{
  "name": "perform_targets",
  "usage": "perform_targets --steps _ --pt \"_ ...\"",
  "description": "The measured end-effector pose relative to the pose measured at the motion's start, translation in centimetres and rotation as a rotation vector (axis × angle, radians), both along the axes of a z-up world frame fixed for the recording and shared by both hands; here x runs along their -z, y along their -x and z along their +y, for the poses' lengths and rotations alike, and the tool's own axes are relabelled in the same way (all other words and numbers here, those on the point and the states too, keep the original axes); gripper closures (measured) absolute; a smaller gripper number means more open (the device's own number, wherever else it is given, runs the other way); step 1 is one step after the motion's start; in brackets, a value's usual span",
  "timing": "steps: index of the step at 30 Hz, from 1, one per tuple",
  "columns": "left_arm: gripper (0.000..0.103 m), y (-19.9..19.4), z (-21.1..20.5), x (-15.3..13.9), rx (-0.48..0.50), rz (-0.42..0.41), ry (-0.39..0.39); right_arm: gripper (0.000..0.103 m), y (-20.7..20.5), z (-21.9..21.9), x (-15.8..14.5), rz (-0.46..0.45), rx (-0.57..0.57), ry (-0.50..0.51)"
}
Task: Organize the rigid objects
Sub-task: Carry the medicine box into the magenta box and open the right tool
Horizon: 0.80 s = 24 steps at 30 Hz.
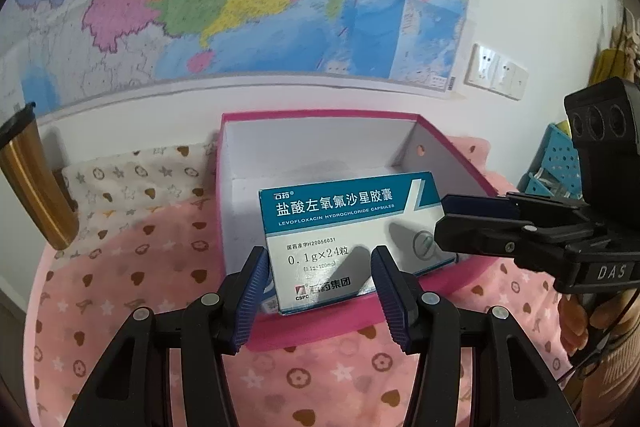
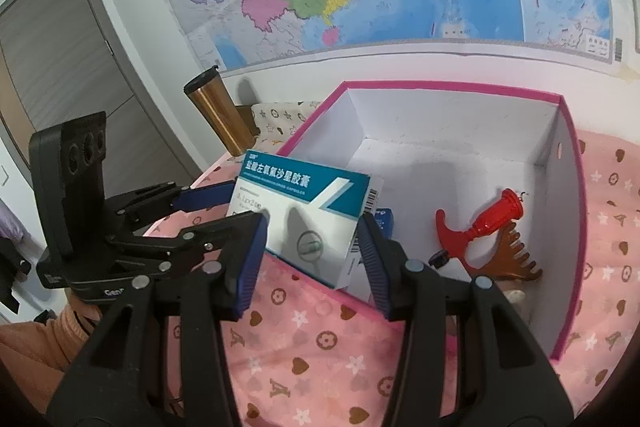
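A white and teal medicine box [image 1: 340,211] [image 2: 296,183] hangs tilted over the near rim of an open pink box [image 1: 320,115] [image 2: 440,85] with a white inside. My left gripper [image 1: 318,253] has the medicine box's left end between its blue pads, one pad at the edge and the other across the face. From the right, my right gripper [image 1: 440,217] [image 2: 313,225] clamps the barcode end. The right wrist view shows the left gripper [image 2: 246,205] reaching in from the left. Both look shut on the medicine box.
In the pink box lie a red trophy-shaped toy [image 2: 496,219], a brown comb [image 2: 516,259] and a small blue carton [image 2: 386,219]. A gold tumbler [image 1: 36,183] [image 2: 220,115] stands at the left. A blue basket [image 1: 560,163] is at the right. A pink patterned cloth [image 1: 160,307] covers the table below a wall map.
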<state>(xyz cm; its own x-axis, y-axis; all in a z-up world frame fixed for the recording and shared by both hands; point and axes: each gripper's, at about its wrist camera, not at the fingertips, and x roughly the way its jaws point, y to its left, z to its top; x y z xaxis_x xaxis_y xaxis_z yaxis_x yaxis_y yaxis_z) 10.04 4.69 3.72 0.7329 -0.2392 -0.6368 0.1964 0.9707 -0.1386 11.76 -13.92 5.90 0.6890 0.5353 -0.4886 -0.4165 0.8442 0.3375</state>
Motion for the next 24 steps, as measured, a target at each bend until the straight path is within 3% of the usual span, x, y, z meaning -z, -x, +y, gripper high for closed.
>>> perform_targets --steps 24 --pt "0.05 -1.7 0.6 1.7 -0.053 0.064 -0.022 0.053 -4.6 1.0 3.3 0.145 0.002 -0.024"
